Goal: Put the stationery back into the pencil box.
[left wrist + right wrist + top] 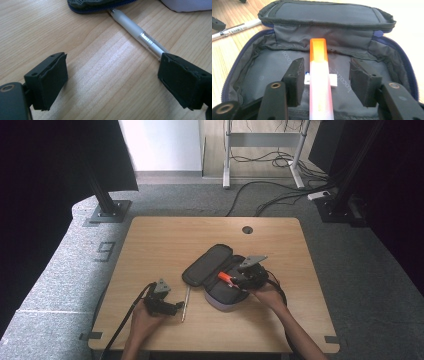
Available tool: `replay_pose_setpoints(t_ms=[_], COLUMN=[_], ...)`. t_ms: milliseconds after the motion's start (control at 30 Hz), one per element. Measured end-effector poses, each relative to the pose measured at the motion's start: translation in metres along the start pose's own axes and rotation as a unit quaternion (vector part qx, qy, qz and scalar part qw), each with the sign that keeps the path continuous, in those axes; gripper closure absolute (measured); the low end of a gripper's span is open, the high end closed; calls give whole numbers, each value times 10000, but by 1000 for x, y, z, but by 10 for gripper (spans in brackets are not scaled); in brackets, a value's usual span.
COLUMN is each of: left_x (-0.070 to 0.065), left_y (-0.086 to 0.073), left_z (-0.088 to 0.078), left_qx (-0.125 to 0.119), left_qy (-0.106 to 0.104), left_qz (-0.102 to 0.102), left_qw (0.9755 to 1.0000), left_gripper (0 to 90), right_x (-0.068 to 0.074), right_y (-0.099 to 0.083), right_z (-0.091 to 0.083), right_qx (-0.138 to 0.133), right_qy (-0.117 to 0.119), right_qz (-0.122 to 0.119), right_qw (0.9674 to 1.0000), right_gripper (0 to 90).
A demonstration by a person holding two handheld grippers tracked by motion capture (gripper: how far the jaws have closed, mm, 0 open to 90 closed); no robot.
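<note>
A dark pencil case (207,265) lies unzipped in the middle of the wooden table (160,240), its lid folded back. My right gripper (235,281) hovers over the open case (327,15). An orange-tipped highlighter (319,75) lies between its jaws, close to the left pad, with a clear gap to the right pad. A small white eraser (333,81) rests inside the case beneath it. My left gripper (179,307) stands open on the table. A clear pen (136,33) lies slantwise from the case's edge to beside one of its jaws; nothing is gripped.
The pen (186,302) lies left of the case near the table's front. A round cable hole (247,229) sits at the table's far edge. Beyond the table are cables, desk legs and stand bases on the carpet.
</note>
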State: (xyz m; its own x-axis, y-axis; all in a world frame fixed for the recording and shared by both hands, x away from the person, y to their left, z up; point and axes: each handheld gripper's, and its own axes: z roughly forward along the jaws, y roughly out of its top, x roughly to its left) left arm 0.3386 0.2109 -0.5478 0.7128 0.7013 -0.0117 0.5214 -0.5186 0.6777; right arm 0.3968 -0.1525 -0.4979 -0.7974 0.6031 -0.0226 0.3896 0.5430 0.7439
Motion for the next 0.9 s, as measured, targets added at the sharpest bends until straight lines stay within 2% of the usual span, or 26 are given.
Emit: replay_pose_setpoints(t_ms=[300, 467, 700, 900], left_x=[3, 5, 5, 5], left_y=[-3, -4, -4, -4], left_z=[-3, -4, -4, -4], left_qx=[6, 2, 5, -1], left_qy=[9, 98, 103, 104], left_qz=[-4, -107, -103, -110], left_qw=[10000, 9999, 9999, 9999], left_gripper=[88, 89, 89, 89], right_x=[-4, -6, -11, -13], right_y=[-3, -8, -17, -25], right_z=[-18, -30, -43, -52], right_qx=[-2, -63, -120, -56], right_qy=[-173, -308, -471, -520], right_qz=[-7, 48, 138, 202], right_qw=[9998, 9995, 9987, 9984], right_gripper=[326, 294, 257, 229])
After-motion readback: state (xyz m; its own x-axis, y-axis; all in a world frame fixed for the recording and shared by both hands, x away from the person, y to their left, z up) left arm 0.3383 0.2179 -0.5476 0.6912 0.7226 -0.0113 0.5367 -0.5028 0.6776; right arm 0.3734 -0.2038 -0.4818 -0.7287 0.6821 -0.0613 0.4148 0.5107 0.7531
